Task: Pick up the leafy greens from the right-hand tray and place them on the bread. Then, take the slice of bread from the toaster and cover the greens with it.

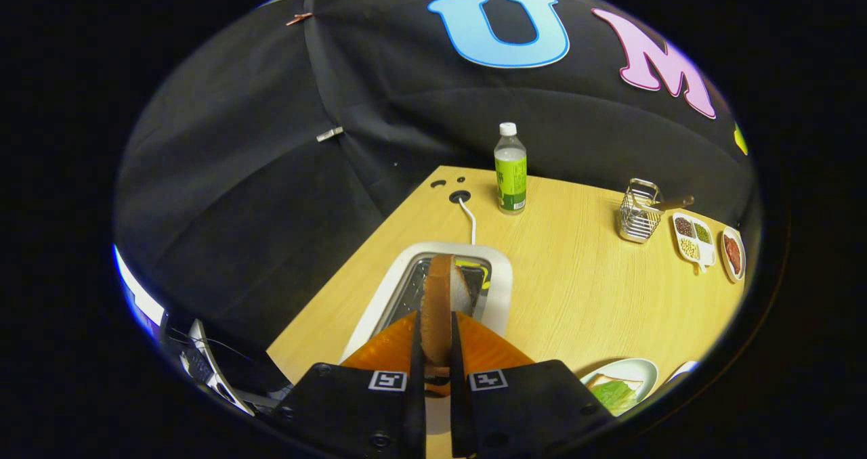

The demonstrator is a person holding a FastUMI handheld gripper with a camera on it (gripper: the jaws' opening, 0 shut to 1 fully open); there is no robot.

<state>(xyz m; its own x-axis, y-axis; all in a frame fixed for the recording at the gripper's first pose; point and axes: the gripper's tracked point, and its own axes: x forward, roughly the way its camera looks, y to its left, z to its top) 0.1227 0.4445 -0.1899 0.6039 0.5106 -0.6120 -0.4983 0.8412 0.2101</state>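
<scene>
Closest in, the gripper (434, 351) has its two fingers drawn in to a narrow gap with the slice of bread (437, 310) standing on edge between them — both fingers look pressed against its flat faces, so the claw is nearly closed and holds the slice. That slice sits just above the slot of the white toaster (500, 290), its crust edge turned up toward the camera. I judge it light and fairly stiff if toasted, but crumbly and easily dented, so a gentle pinch across the broad faces near the upper half, as here, seems the sensible hold; squeezing harder would risk crushing it. Off to the right of the fingers, a white plate (640, 365) carries the other bread with leafy greens (614, 394) already lying on it, so the covering step is what remains. Beyond the toaster, its white cord (469, 219) runs to a hole in the wooden table (576, 290). Farther back stand a green-labelled bottle (510, 169) and, well to the right, a wire basket (639, 211) beside a divided dish (693, 237) of beans and seeds.
</scene>
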